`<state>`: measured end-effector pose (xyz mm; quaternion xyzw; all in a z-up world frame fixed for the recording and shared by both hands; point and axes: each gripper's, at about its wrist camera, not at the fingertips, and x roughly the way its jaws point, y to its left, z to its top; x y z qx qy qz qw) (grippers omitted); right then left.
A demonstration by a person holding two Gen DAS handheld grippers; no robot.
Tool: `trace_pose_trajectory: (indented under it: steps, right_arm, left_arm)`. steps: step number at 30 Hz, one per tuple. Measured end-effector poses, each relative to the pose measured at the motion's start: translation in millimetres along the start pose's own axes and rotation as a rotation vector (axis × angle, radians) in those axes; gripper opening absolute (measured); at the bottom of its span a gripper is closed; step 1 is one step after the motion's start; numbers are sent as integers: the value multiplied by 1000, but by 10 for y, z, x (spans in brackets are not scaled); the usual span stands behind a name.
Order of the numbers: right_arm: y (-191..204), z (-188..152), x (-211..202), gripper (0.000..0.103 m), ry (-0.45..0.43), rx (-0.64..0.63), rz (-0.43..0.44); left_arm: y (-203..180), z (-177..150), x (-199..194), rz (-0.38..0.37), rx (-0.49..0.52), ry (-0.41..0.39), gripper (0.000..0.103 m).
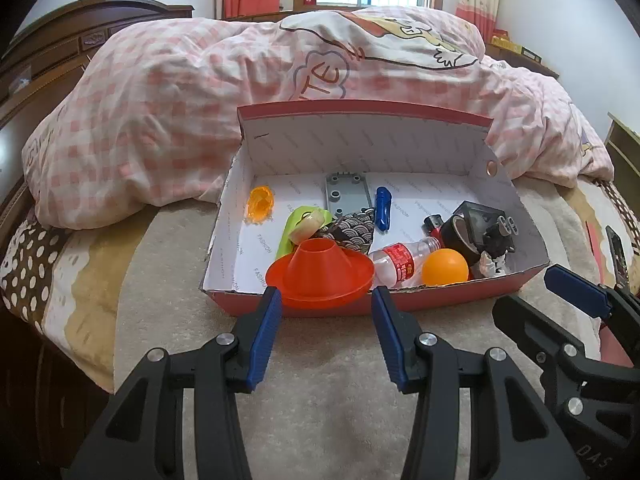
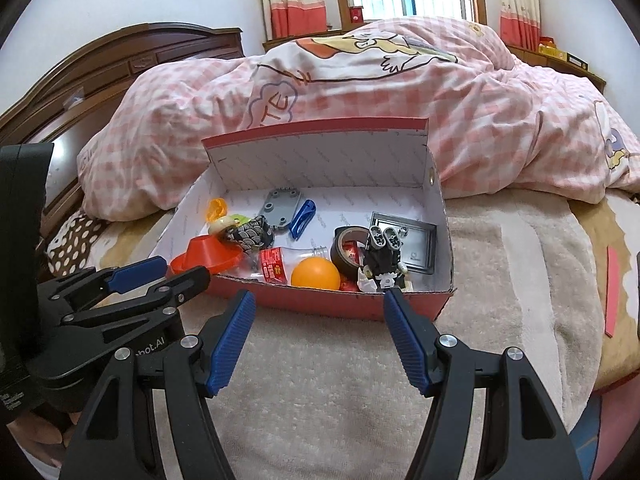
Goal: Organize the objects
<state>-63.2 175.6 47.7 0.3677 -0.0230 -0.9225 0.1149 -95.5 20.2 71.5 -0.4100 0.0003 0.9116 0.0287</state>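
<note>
A red cardboard box (image 1: 448, 300) (image 2: 332, 304) with a raised lid sits on the beige blanket. Inside lie an orange cone (image 1: 320, 276) (image 2: 206, 254), an orange ball (image 1: 445, 267) (image 2: 315, 274), a small plastic bottle (image 1: 400, 262) (image 2: 276, 266), a black tape roll (image 1: 464, 234) (image 2: 348, 250), a blue clip (image 1: 383, 208) (image 2: 303, 218), a grey plate (image 1: 347, 194) (image 2: 280, 206) and a black toy figure (image 2: 382, 252). My left gripper (image 1: 326, 298) is open and empty just before the box's near wall. My right gripper (image 2: 320, 300) is open and empty at the same wall, further right.
A crumpled pink checked duvet (image 1: 160, 120) (image 2: 500, 128) lies right behind the box. A dark wooden headboard (image 1: 52, 52) (image 2: 100, 72) stands at the left. Beige blanket (image 1: 328, 380) (image 2: 320, 380) spreads under both grippers. A red flat piece (image 2: 614, 292) lies at the right.
</note>
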Motion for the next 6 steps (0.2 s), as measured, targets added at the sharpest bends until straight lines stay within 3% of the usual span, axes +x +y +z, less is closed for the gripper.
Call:
trace_pose_trajectory:
  steps: [6]
  right_arm:
    - [1, 1, 2, 68, 2, 0, 2]
  left_arm:
    - [-8, -10, -14, 0, -1, 8, 47]
